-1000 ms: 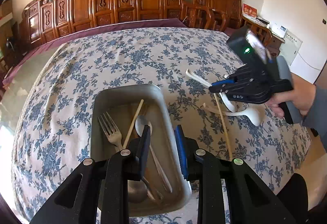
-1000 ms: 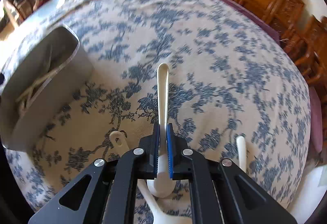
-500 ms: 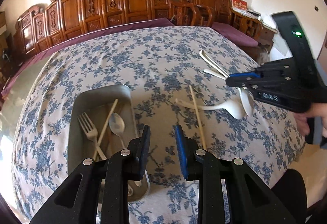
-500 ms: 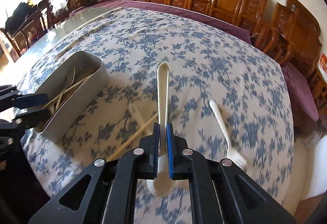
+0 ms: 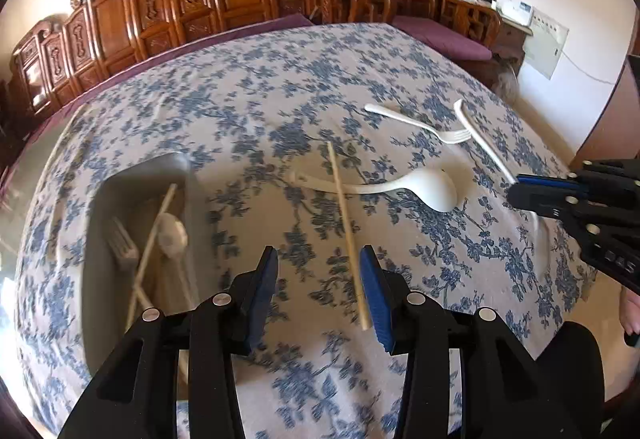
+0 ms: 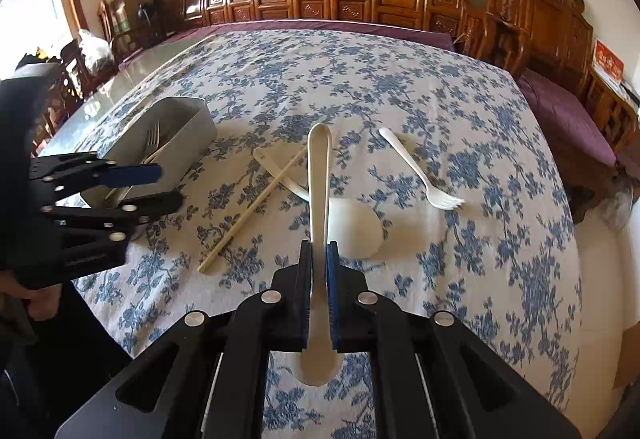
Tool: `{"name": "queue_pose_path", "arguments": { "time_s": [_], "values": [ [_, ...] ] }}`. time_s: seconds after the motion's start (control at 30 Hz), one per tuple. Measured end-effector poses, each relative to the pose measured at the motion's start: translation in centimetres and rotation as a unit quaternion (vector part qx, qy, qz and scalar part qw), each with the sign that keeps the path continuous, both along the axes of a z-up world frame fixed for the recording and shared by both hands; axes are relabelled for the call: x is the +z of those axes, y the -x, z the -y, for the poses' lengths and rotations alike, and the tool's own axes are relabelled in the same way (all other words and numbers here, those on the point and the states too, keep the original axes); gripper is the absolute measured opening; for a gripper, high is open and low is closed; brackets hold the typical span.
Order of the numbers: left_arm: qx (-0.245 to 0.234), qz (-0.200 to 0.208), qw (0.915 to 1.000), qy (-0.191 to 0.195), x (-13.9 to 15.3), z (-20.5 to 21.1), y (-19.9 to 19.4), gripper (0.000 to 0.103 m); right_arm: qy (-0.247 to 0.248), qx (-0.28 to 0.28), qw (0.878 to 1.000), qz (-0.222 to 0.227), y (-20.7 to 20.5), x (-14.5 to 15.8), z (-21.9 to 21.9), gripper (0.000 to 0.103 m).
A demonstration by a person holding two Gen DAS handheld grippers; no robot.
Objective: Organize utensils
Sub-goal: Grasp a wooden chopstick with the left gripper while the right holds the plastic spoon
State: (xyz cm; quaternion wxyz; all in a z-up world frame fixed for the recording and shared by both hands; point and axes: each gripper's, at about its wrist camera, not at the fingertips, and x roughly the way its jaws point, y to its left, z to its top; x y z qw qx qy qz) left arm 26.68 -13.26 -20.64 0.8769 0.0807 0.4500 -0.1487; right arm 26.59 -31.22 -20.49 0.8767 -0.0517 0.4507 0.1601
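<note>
The white spoon [image 6: 319, 175] is being clamped by the right gripper [image 6: 319, 259], apparently for the tray [image 6: 188, 127]. The left gripper [image 5: 319, 279], its jaws just widened and empty, is being lined up over the chopstick [image 5: 345, 227].

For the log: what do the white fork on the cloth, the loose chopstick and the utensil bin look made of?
White fork: likely plastic; matte, uniformly white, thin.
Chopstick: looks like bamboo or pale wood; tan and dull, no shine.
Utensil bin: grey with a soft sheen and rounded corners; metal or plastic, the views leave that open.
</note>
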Motion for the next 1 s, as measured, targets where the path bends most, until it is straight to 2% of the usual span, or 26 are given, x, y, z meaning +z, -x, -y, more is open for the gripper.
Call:
{"name": "queue_pose_path", "arguments": {
  "time_s": [0.33,0.4,0.47,0.6,0.7,0.8,1.0],
  "values": [
    [-0.002,-0.04,0.9991,-0.01,-3.5,2.9,-3.5,0.039,-0.017,-0.022,1.0,-0.007,-0.5,-0.9,2.6,0.009],
    [0.0,-0.057,0.9984,-0.005,-4.4,3.2,-4.5,0.028,-0.018,-0.023,1.0,-0.009,-0.6,-1.1,2.7,0.009],
    [0.003,-0.064,0.9979,-0.001,-4.8,3.3,-4.9,0.027,-0.019,-0.024,0.999,-0.011,-0.6,-1.2,2.8,0.009],
    [0.002,-0.076,0.9971,-0.005,-5.9,3.6,-5.7,0.014,-0.019,-0.022,1.0,-0.011,-0.5,-1.2,2.7,0.009],
    [0.0,-0.069,0.9976,-0.009,-5.9,3.6,-5.8,0.004,-0.021,-0.02,1.0,-0.011,-0.5,-1.2,2.6,0.009],
    [-0.003,-0.073,0.9973,-0.007,-5.7,3.3,-5.4,0.004,-0.022,-0.018,1.0,-0.01,-0.2,-1.3,2.3,0.009],
    [-0.004,-0.053,0.9985,-0.012,-3.8,2.1,-3.5,0.004,-0.024,-0.004,1.0,-0.003,0.3,-0.6,1.2,0.009]
  ]
}}
